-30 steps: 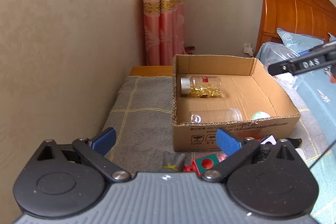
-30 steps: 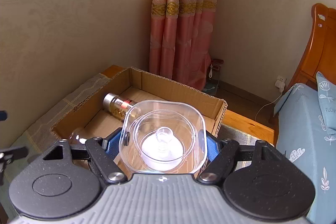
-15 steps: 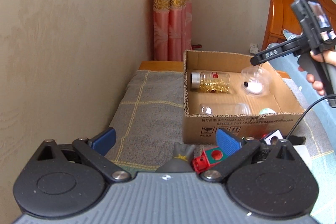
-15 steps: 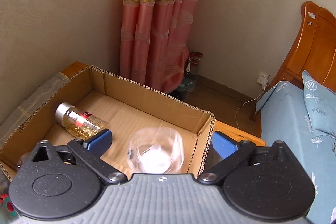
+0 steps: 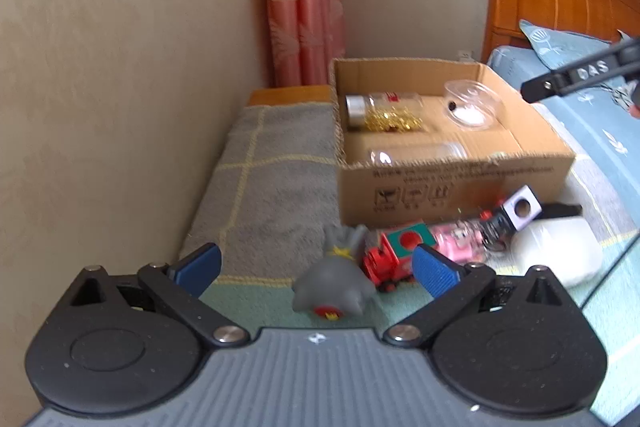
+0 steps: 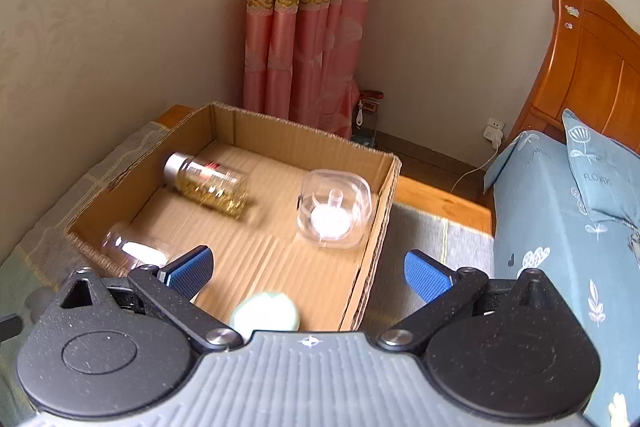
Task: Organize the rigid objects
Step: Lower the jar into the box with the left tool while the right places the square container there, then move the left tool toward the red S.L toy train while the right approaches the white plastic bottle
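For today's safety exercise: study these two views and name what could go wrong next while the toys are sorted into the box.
The left gripper is open over crowded toys: closing on the grey toy might nudge the red train. The bottle and clear jar lie on their sides in the box, so a bump might roll them.

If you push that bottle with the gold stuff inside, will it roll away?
Probably a little. The bottle is round and lies on its side in the box, so a sideways push should roll it, though the ridged cardboard floor may slow it. It looks like smooth clear plastic or glass, so it could be slippery to grab.
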`<action>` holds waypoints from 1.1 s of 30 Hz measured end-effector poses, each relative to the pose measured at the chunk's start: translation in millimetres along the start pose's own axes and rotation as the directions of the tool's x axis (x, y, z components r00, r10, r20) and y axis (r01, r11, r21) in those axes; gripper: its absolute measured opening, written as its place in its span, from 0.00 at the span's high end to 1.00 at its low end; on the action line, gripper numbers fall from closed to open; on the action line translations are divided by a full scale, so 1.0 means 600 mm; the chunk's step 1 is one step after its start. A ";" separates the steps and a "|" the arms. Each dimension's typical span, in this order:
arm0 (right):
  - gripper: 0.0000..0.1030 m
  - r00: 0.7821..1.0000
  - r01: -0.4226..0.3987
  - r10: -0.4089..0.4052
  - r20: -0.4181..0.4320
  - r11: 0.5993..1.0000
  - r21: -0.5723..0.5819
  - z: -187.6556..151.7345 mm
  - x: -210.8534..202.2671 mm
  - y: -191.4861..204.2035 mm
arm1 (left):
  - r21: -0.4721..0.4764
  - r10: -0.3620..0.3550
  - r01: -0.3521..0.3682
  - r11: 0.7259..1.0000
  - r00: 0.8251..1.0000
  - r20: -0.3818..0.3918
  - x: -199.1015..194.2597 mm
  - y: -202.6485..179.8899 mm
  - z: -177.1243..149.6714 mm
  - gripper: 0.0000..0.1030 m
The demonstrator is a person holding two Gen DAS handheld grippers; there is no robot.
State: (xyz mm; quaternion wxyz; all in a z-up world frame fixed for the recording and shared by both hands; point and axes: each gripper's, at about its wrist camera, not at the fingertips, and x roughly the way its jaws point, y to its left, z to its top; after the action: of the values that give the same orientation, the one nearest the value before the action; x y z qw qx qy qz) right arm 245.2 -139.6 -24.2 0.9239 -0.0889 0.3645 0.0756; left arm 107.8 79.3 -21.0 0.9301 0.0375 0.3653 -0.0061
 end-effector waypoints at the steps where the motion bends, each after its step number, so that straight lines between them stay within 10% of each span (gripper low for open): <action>1: 0.00 1.000 0.004 -0.004 0.005 1.000 0.005 -0.013 -0.009 0.005 | 0.001 -0.007 0.007 1.000 1.000 -0.005 0.001 0.000 -0.005 0.02; 15: 0.00 0.999 -0.005 -0.001 0.051 0.991 0.133 -0.181 -0.068 0.063 | 0.012 0.056 -0.056 0.998 0.998 -0.008 0.062 -0.001 0.032 0.02; 33: 0.00 0.998 -0.010 0.000 0.064 0.988 0.153 -0.227 -0.100 0.055 | 0.170 0.093 -0.079 0.982 0.993 -0.078 0.091 -0.063 0.014 0.02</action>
State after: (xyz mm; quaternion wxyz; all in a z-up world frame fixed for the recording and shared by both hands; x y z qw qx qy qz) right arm 105.2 -142.2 -84.3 0.9388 -0.0145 0.3400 0.0525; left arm 152.3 42.0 -54.4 0.9067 0.1312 0.4009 0.0051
